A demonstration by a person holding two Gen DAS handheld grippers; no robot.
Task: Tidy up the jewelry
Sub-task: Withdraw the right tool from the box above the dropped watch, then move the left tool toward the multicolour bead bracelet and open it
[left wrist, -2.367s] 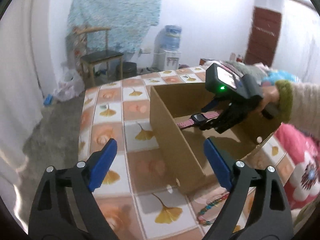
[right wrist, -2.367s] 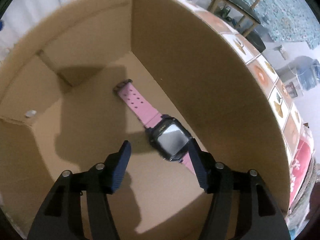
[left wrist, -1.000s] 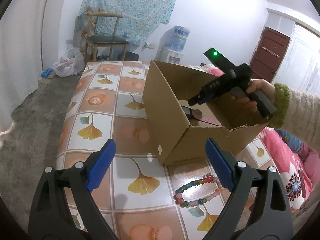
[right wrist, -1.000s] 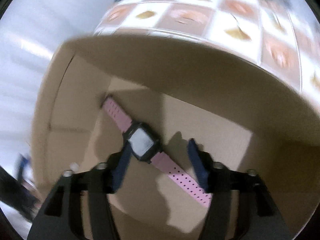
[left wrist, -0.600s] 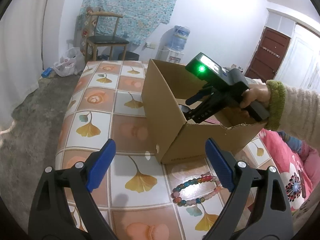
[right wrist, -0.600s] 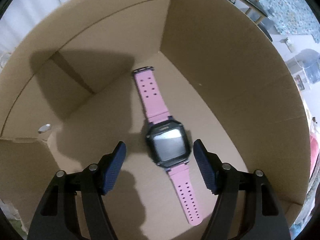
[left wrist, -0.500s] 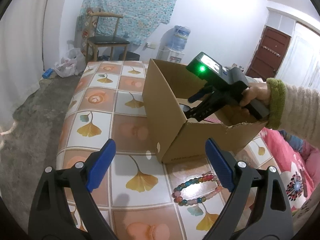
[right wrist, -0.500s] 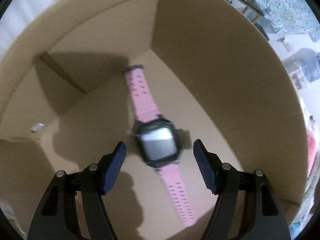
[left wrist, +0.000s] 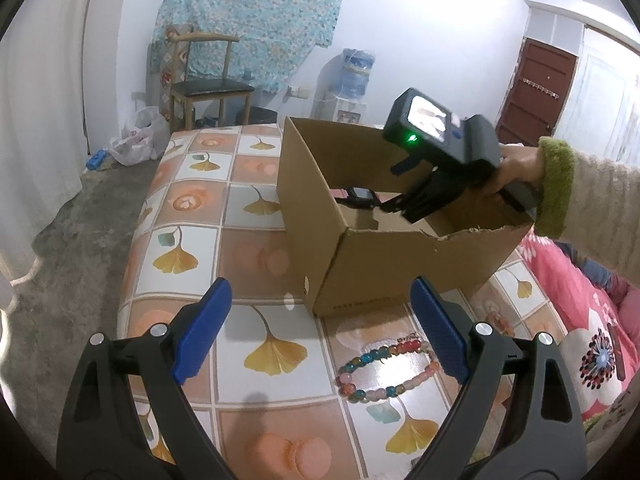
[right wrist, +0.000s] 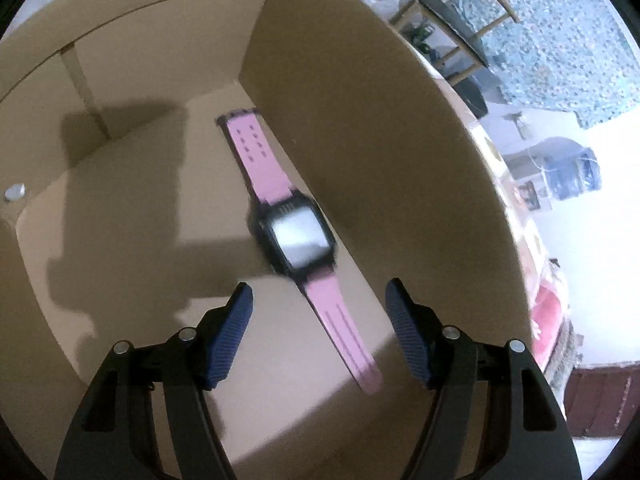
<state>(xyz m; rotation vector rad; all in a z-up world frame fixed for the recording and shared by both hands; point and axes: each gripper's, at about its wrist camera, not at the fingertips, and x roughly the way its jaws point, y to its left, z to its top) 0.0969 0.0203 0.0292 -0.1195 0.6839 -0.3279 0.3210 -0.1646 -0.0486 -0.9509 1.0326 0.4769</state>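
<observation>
The pink watch (right wrist: 296, 240) lies flat on the cardboard box (left wrist: 360, 264) floor, mid-frame; my right hand-held gripper (right wrist: 318, 312) hovers above it, jaws apart and empty. My left hand-held gripper (left wrist: 322, 328) gapes over the desk (left wrist: 192, 208), bead bracelet (left wrist: 386, 366) lower right.

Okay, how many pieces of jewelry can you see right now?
2. A pink-strapped watch lies on the floor of the cardboard box, and a beaded bracelet lies on the tablecloth in front of the box. The box's near wall may hide more.
</observation>
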